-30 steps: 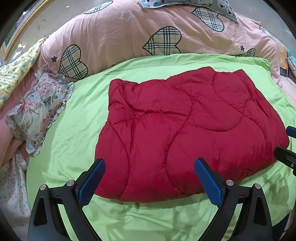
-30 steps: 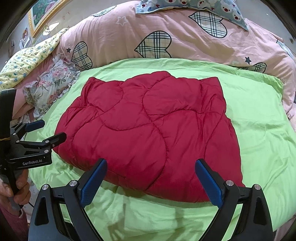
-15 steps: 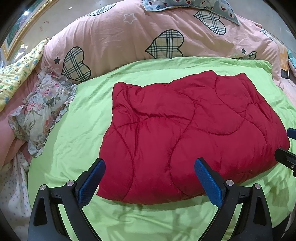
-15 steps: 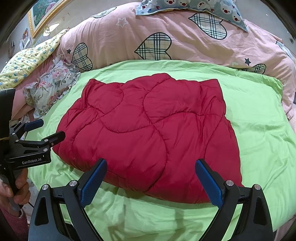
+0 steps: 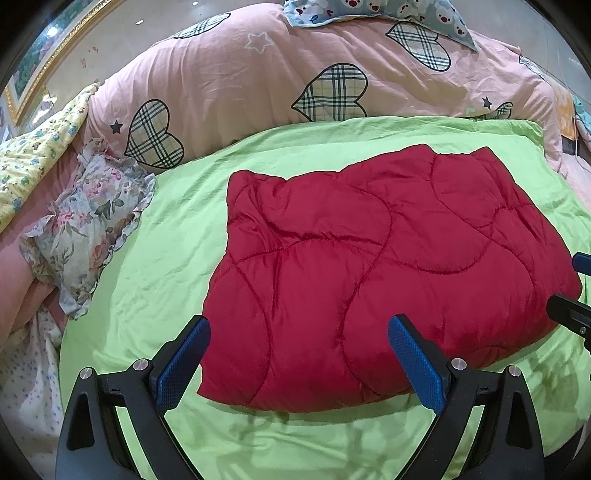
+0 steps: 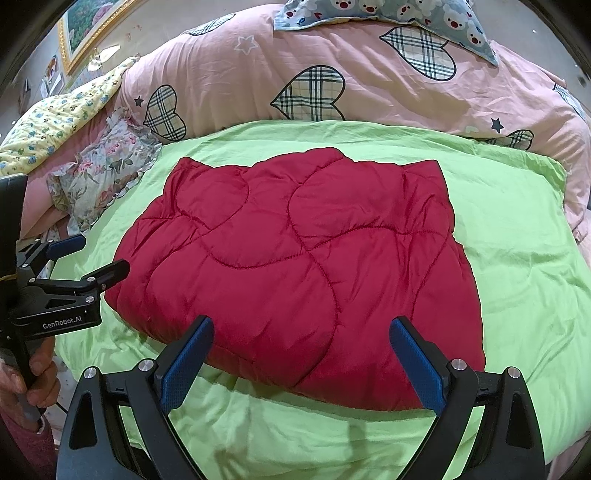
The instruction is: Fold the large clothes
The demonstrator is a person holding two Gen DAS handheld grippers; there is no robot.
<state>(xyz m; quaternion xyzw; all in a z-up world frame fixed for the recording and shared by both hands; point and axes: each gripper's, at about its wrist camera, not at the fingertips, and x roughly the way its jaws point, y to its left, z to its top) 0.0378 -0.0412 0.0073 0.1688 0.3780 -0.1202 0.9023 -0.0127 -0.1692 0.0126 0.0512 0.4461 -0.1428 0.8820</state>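
Observation:
A red quilted padded garment (image 5: 369,273) lies folded into a thick block on the green sheet (image 5: 155,280); it also shows in the right wrist view (image 6: 306,266). My left gripper (image 5: 299,332) is open and empty, hovering just off the block's near edge. My right gripper (image 6: 301,336) is open and empty above the block's near edge. The left gripper also shows at the left of the right wrist view (image 6: 92,254), open beside the block's left corner. The right gripper's tips show at the right edge of the left wrist view (image 5: 576,284).
A pink duvet with plaid hearts (image 5: 280,77) is heaped along the back. A floral ruffled cushion (image 5: 85,229) lies left of the sheet, with a yellow patterned quilt (image 5: 33,158) behind it. A blue bear-print pillow (image 6: 388,14) tops the duvet.
Both views have drawn back and shifted slightly, so the red block sits a little further right in the left wrist view. The garment itself has not moved; both grippers stay open.

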